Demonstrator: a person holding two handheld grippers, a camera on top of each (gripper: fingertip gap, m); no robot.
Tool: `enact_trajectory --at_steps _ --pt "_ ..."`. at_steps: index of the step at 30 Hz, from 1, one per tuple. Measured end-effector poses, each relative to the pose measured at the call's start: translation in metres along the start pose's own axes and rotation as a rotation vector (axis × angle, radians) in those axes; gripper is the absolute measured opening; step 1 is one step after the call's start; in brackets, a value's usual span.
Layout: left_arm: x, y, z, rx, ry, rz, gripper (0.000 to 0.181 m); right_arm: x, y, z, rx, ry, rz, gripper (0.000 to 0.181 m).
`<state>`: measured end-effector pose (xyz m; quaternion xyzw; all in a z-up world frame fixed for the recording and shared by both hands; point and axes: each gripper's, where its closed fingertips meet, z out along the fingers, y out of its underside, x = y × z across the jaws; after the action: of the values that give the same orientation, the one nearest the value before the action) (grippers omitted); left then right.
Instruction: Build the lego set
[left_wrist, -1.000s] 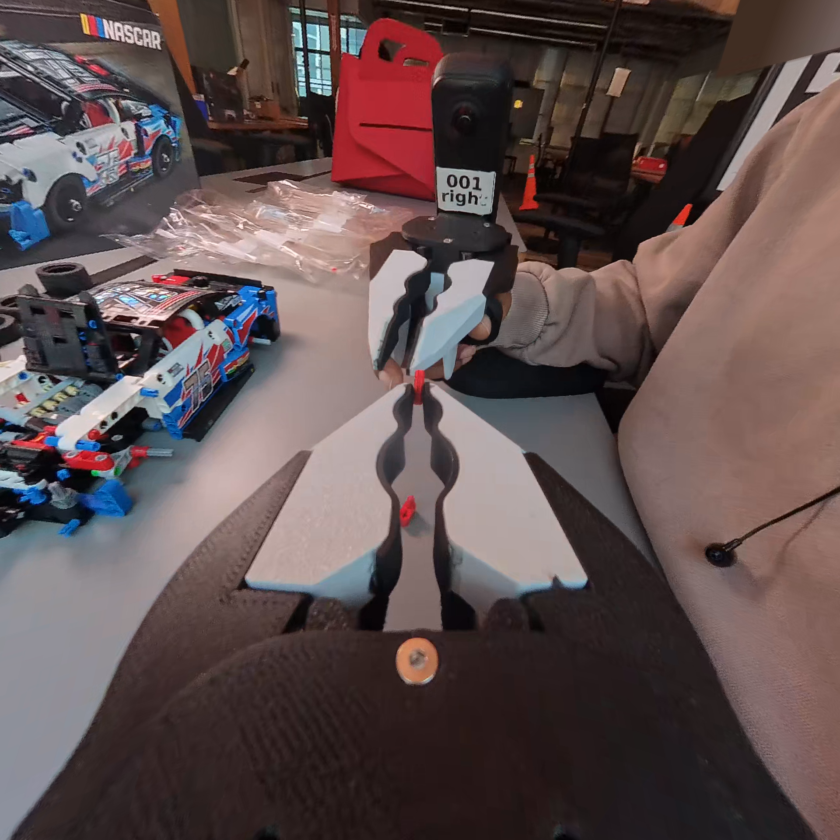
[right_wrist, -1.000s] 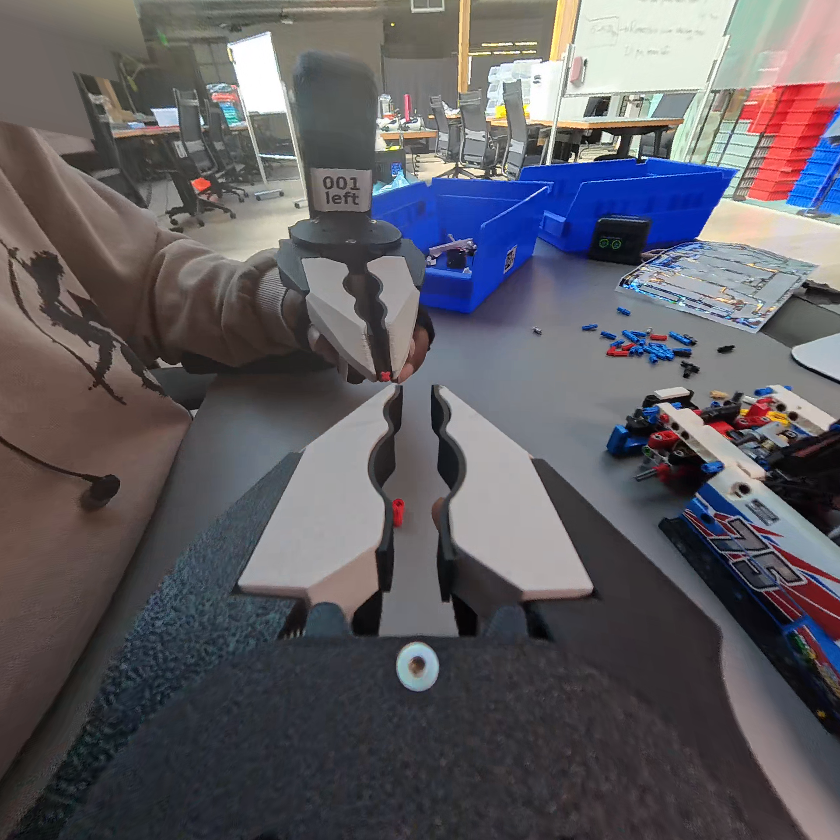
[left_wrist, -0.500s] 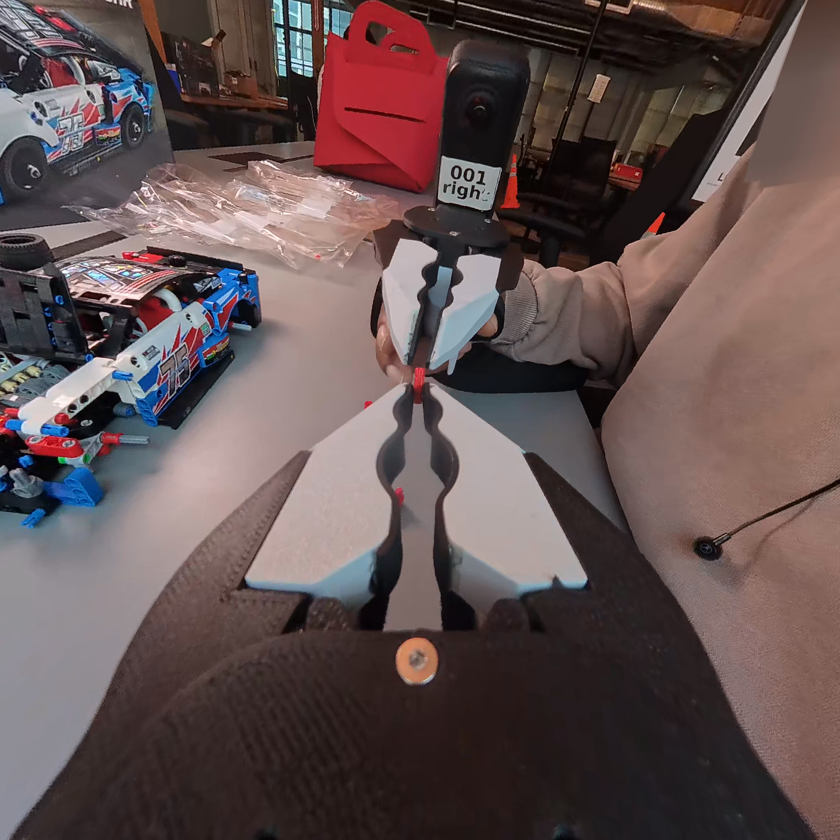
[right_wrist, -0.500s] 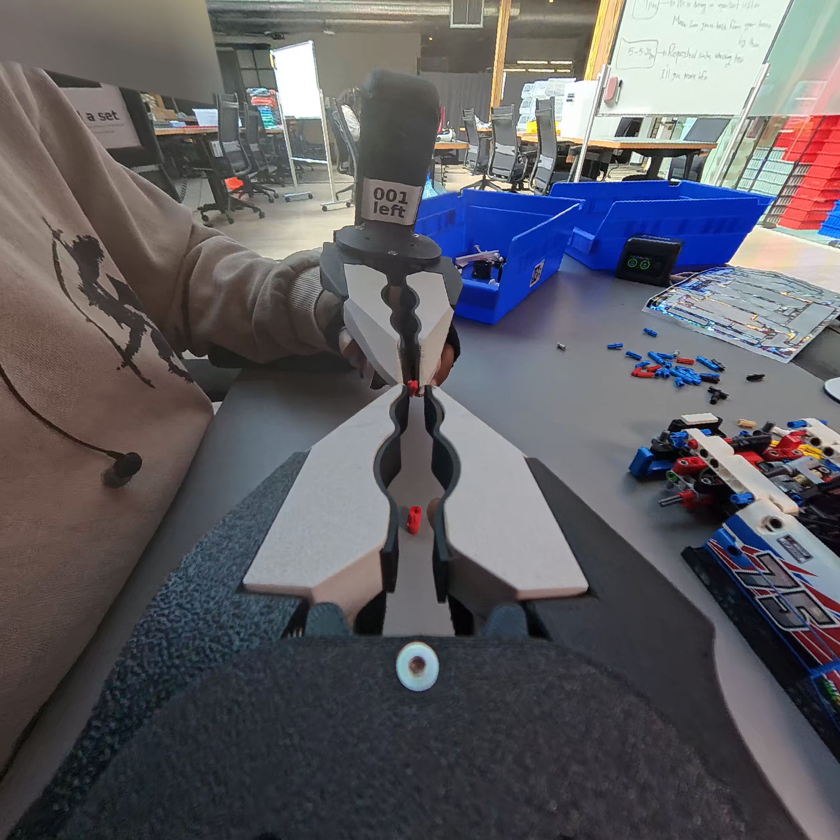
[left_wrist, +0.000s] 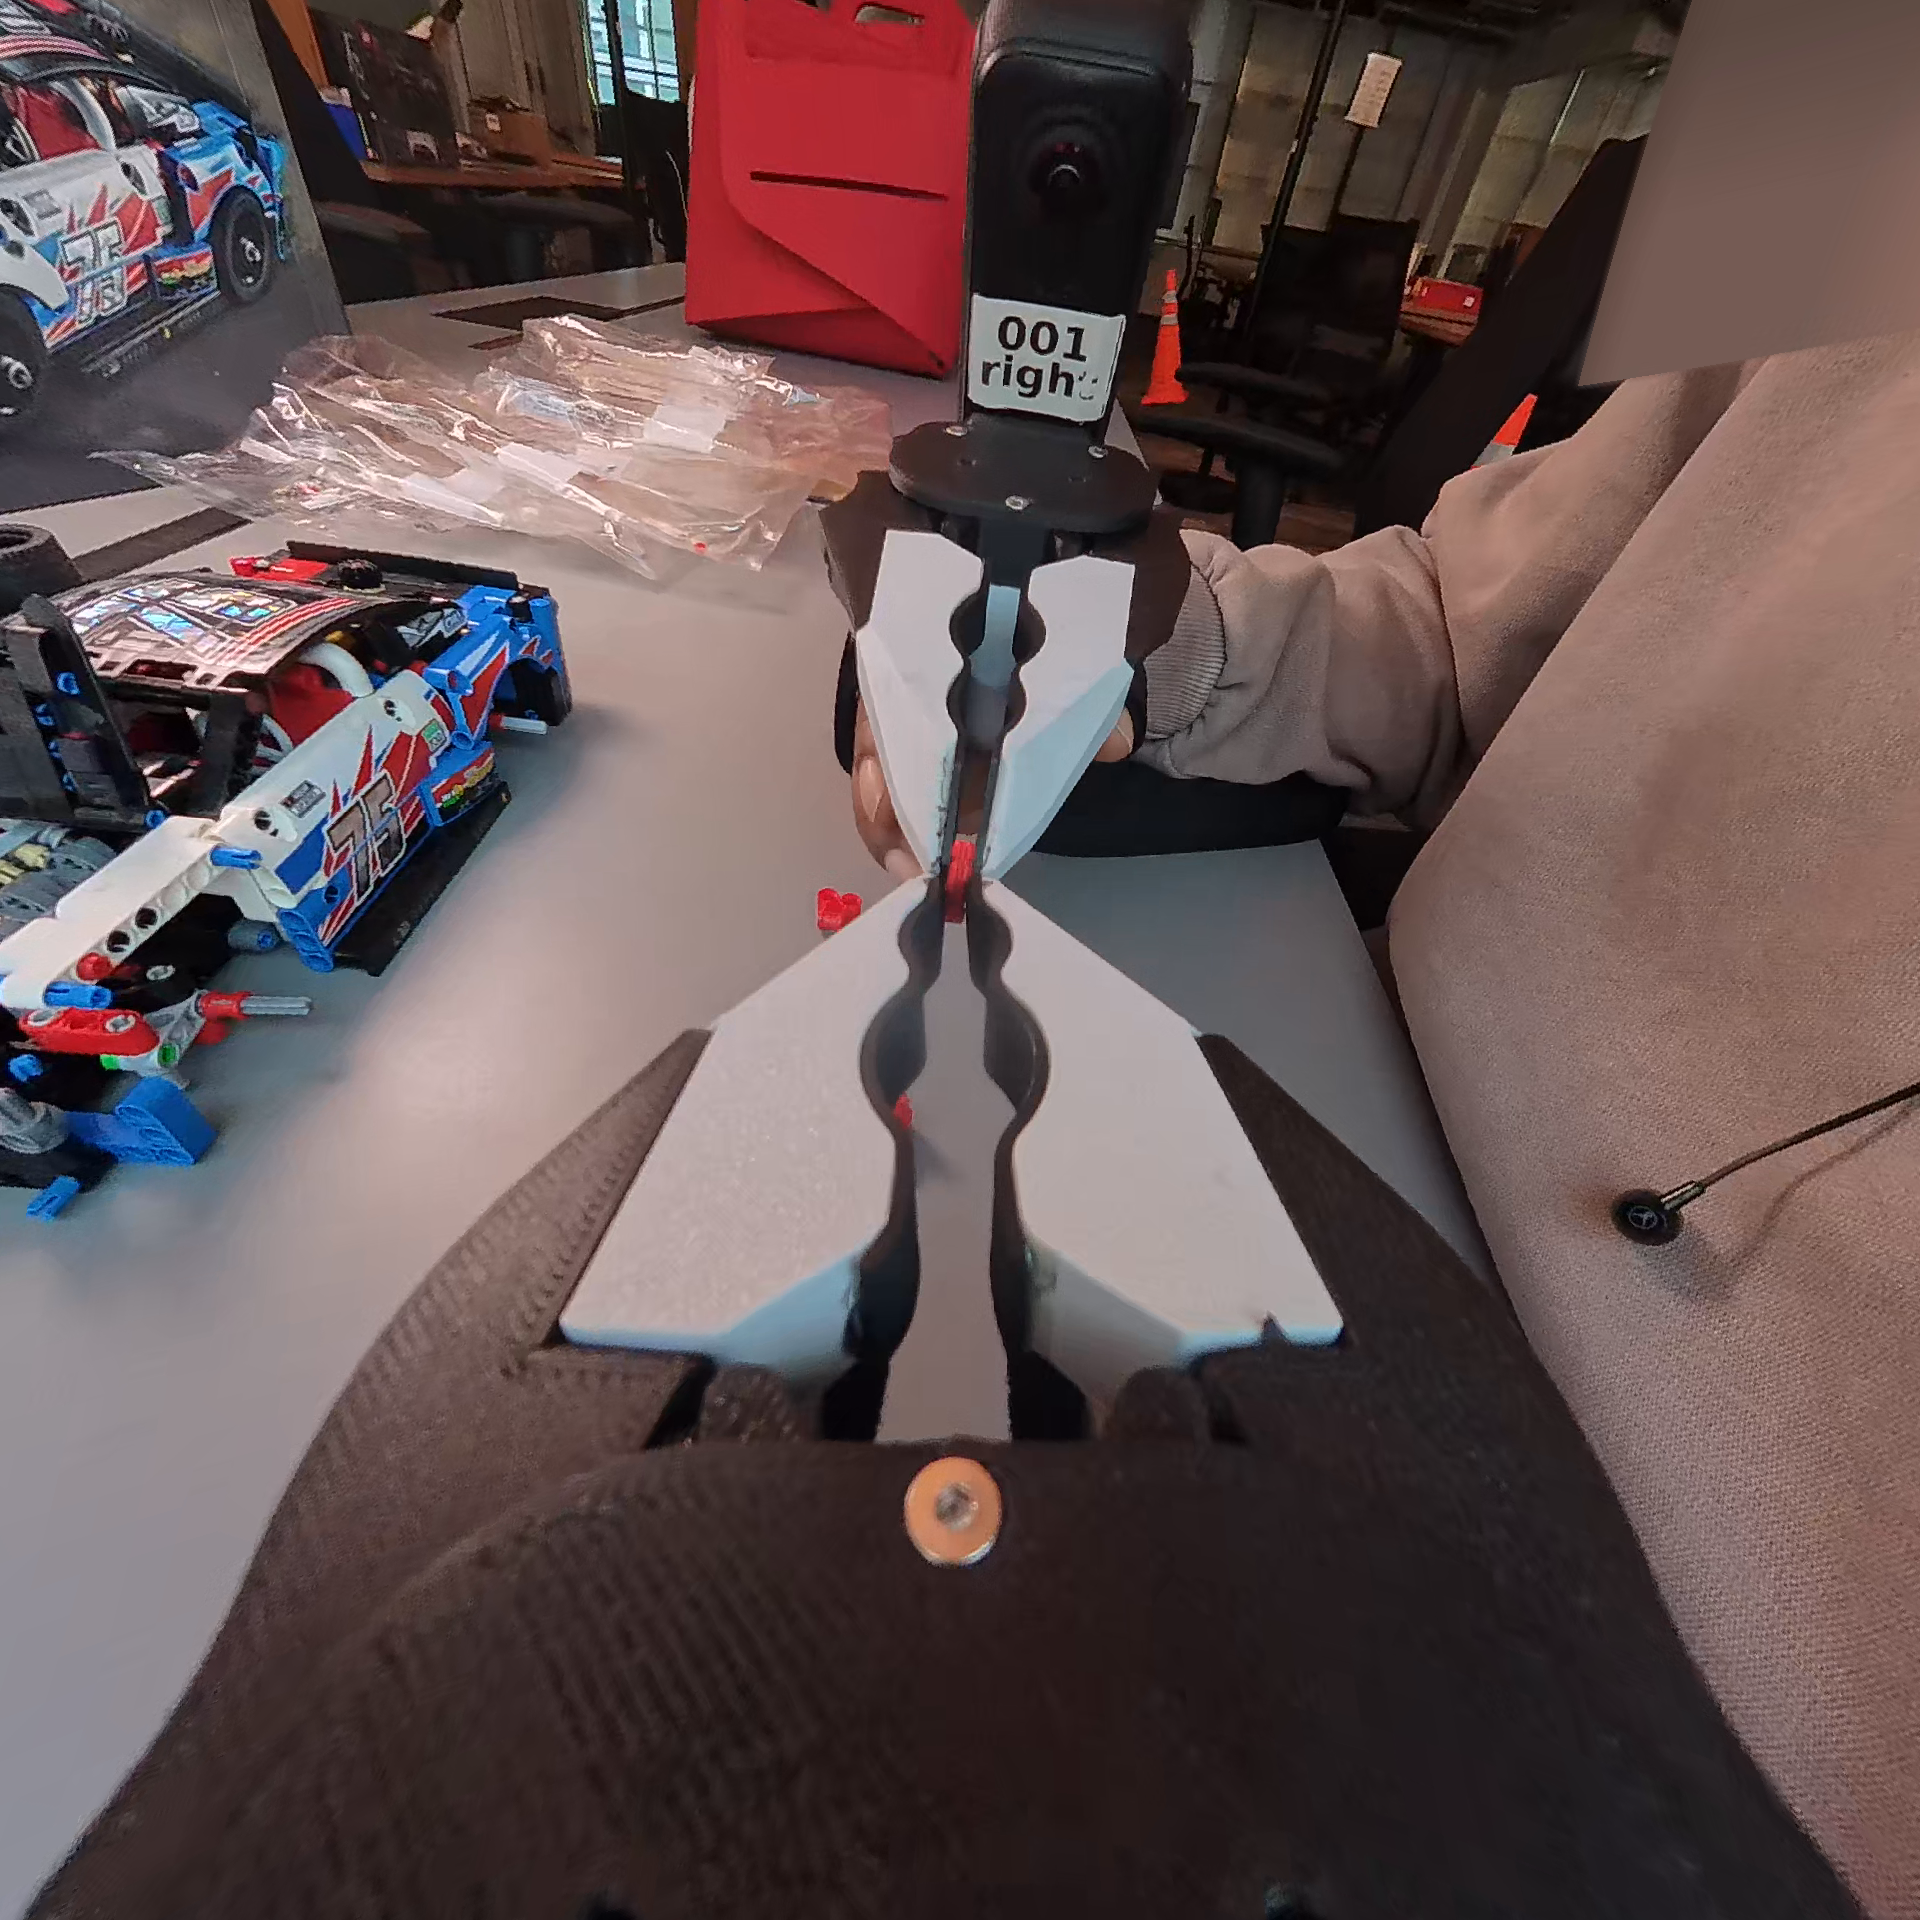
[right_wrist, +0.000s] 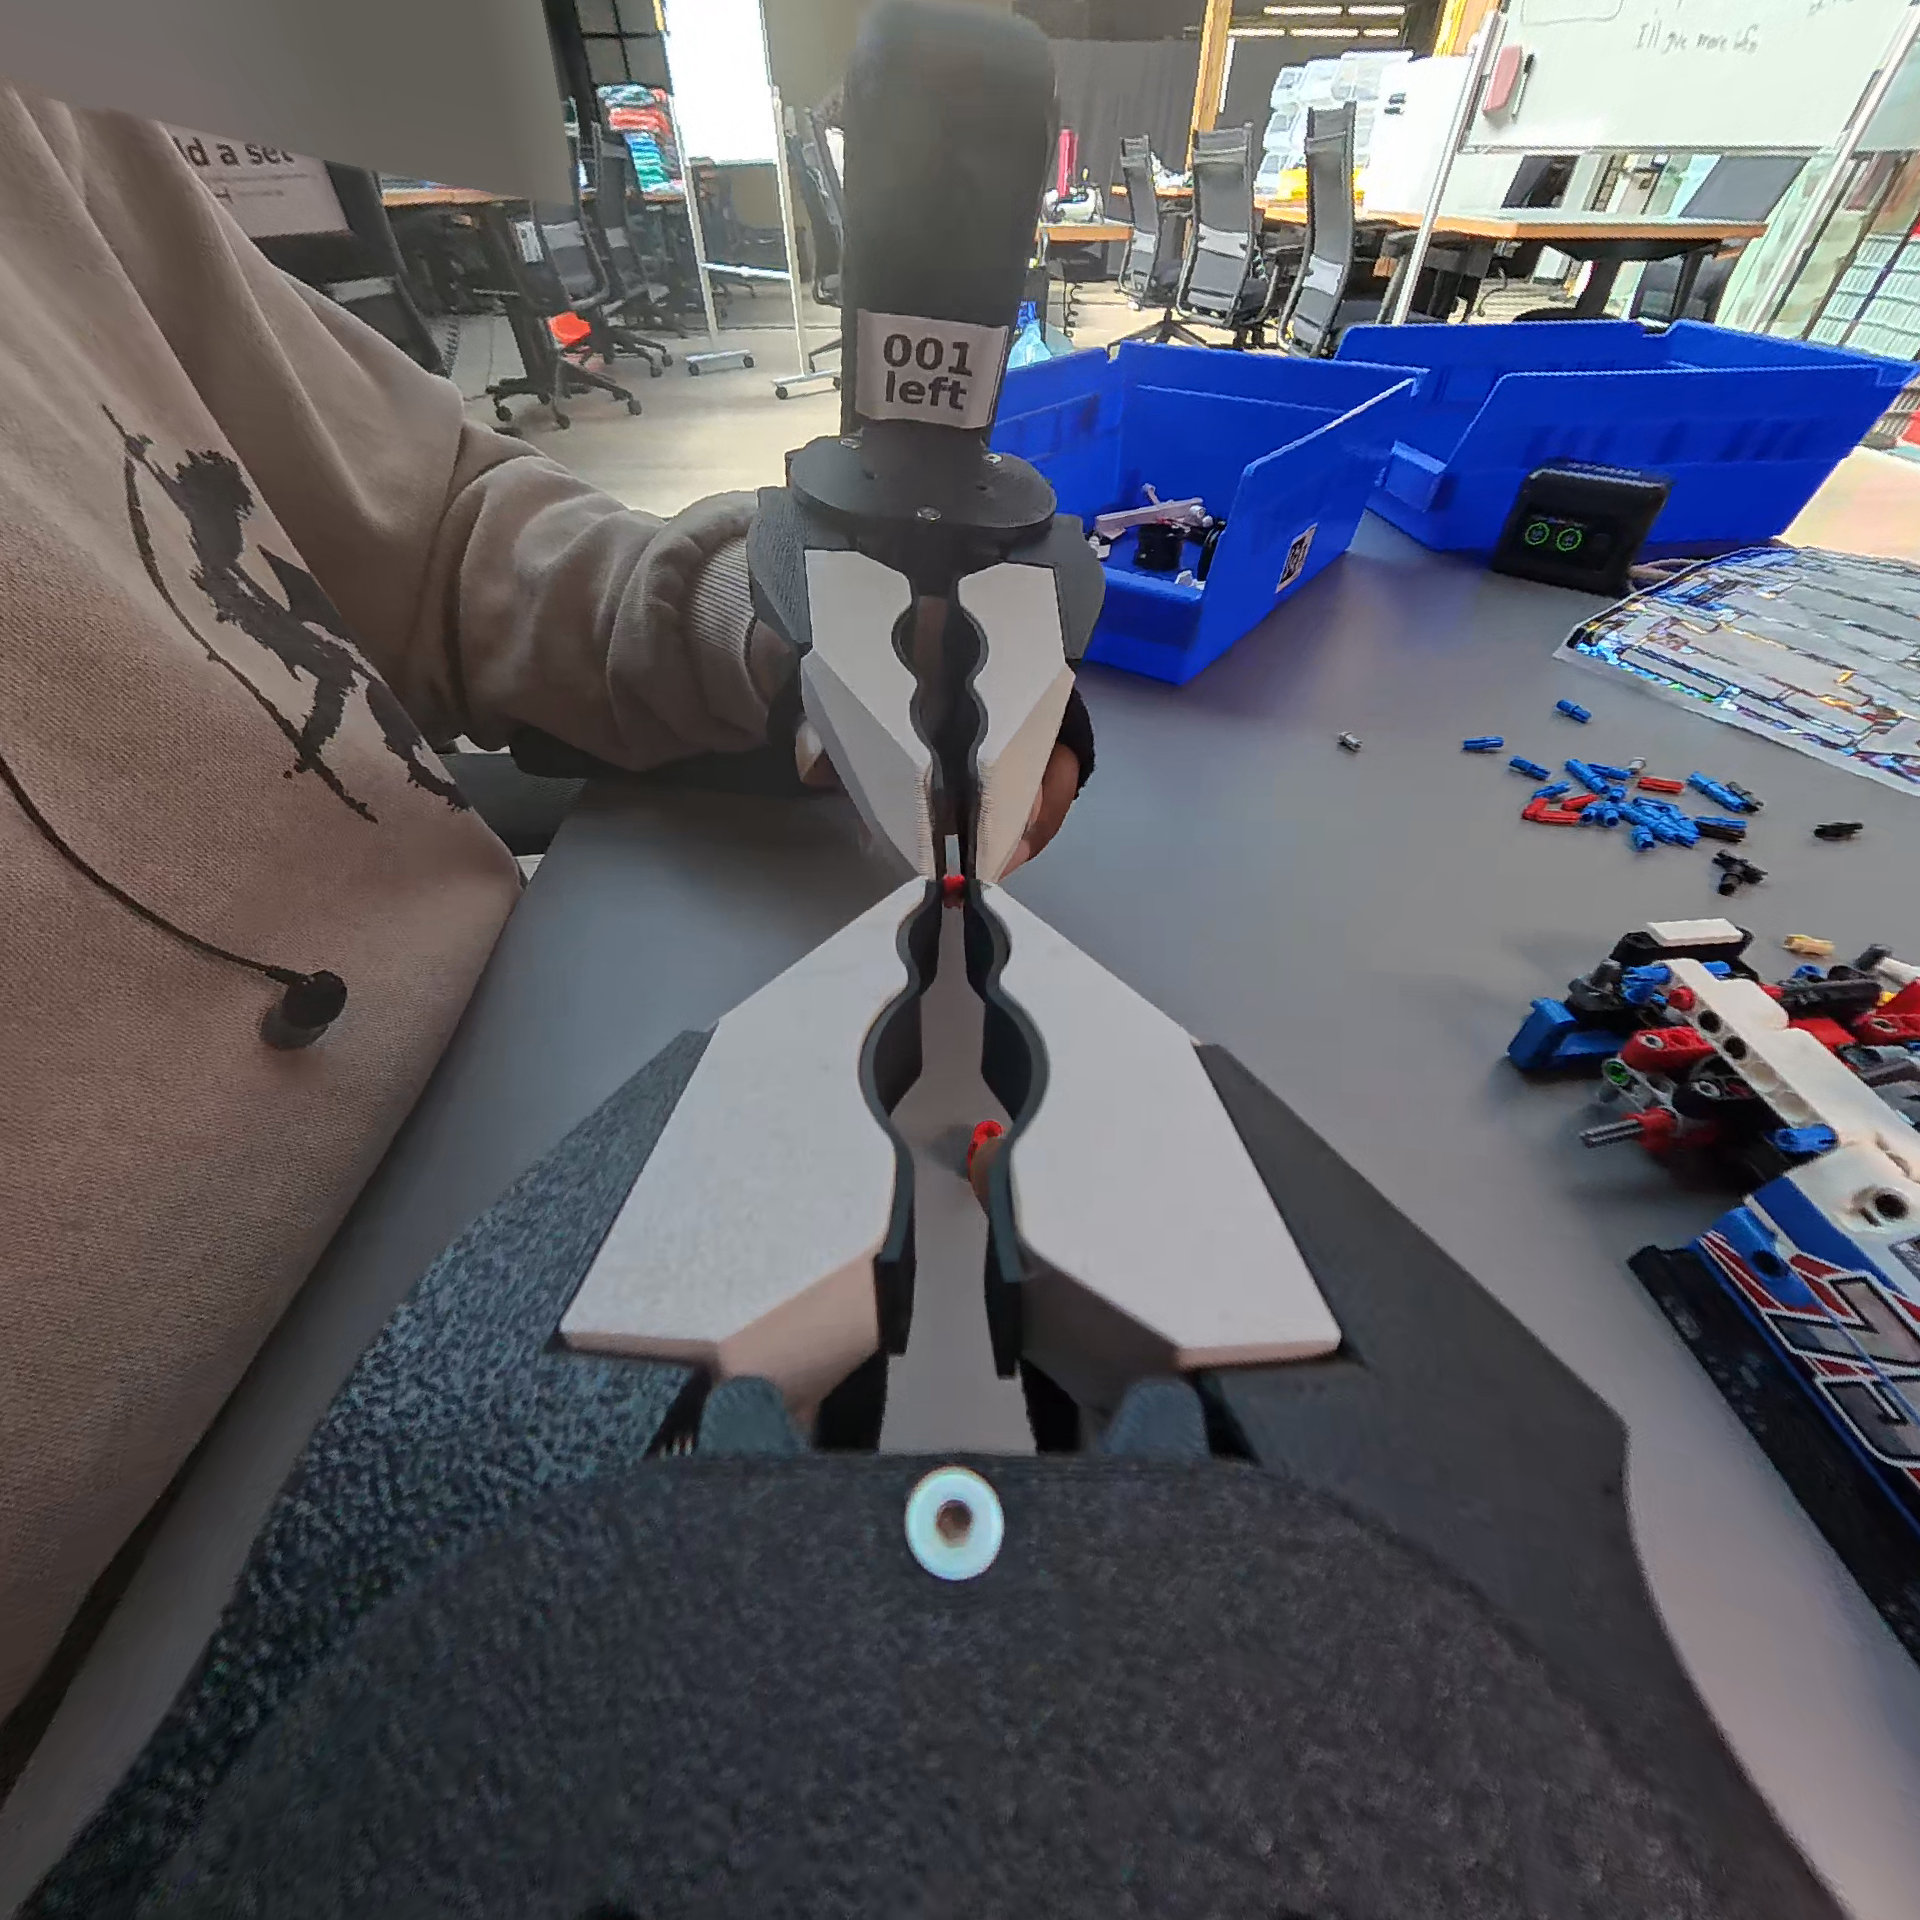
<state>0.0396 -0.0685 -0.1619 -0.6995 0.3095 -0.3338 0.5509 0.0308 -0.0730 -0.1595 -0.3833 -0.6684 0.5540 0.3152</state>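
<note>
Tip to tip, the right gripper (left_wrist: 961, 847) and left gripper (left_wrist: 951, 914) are now brought, both clamped on a tiny, stiff, slippery red pin (left_wrist: 956, 883), best pinched mid-shaft.

The grey table (left_wrist: 644, 748) carries everything. Left of the left hand-held gripper (left_wrist: 951, 902) sits the part-built lego car (left_wrist: 301, 748) with loose car pieces (left_wrist: 114, 1049) just beside it, and a small red piece (left_wrist: 836, 906) lies near that gripper's tips. Beyond are crumpled clear plastic bags (left_wrist: 540, 447), a red bag (left_wrist: 831, 187) and the set's box (left_wrist: 125, 239) (standing upright). Right of the right hand-held gripper (right_wrist: 951, 883) lie scattered blue and red pins (right_wrist: 1631, 800), a sticker sheet (right_wrist: 1766, 655), two blue bins (right_wrist: 1226, 520) and a small black device (right_wrist: 1574, 525).
</note>
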Motion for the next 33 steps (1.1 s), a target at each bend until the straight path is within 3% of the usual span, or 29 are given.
enact_trajectory --at_steps 3,7,10,14,20,28,33 --pt "-0.005 0.010 0.002 -0.064 -0.021 -0.025 0.005 0.003 0.007 -0.001 -0.053 0.006 0.006 0.002" --pt "-0.012 0.055 0.004 -0.335 -0.047 -0.034 0.034 0.003 0.030 -0.010 -0.218 -0.027 0.008 0.002" --pt "-0.016 0.076 0.005 -0.494 -0.081 0.067 0.033 -0.009 0.055 -0.013 -0.373 -0.081 -0.010 0.002" --pt "-0.016 0.086 0.009 -0.583 -0.066 0.114 0.025 -0.010 0.071 -0.002 -0.482 -0.059 -0.031 0.002" --pt "-0.006 0.090 0.015 -0.598 -0.031 0.126 0.016 -0.001 0.085 0.004 -0.590 0.015 -0.068 0.002" --pt "0.015 0.092 0.023 -0.578 0.034 0.147 0.016 0.006 0.085 0.003 -0.582 0.037 -0.072 0.001" --pt "0.000 0.082 0.014 -0.533 -0.018 0.103 0.015 0.010 0.077 -0.002 -0.534 0.047 -0.051 0.002"
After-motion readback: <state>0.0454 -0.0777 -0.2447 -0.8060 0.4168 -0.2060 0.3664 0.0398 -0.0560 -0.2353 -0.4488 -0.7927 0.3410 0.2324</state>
